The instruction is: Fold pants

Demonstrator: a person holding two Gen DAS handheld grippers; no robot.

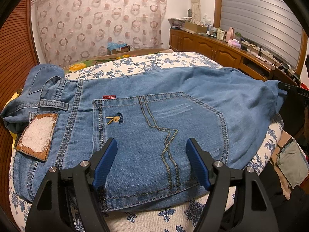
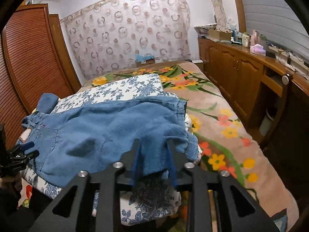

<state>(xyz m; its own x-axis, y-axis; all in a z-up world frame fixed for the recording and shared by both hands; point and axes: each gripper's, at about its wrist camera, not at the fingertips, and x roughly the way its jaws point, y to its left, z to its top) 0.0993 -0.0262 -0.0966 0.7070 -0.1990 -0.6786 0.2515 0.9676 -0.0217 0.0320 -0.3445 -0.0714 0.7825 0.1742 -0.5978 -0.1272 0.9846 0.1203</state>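
Pants [image 1: 154, 100]: light blue denim, lying on a blue-floral white cushion [image 1: 146, 61] that sits on the bed. Back pocket faces up, waistband with its leather patch [image 1: 36, 135] at the left end.

Left gripper [image 1: 151, 145]: jaws wide apart, nothing between them, blue pads [image 1: 105, 164] hovering over the back pocket [image 1: 160, 141].

Right gripper [image 2: 153, 150]: clamped on a bunch of denim at the right end, fabric pinched between the pads and humped up there.

Under the cushion is a pink flower-print blanket [image 2: 222, 135]. Wooden cabinets [image 2: 241, 77] along the right wall, slatted wooden doors [image 2: 29, 67] on the left, circle-patterned curtain [image 2: 125, 32] at the far end.
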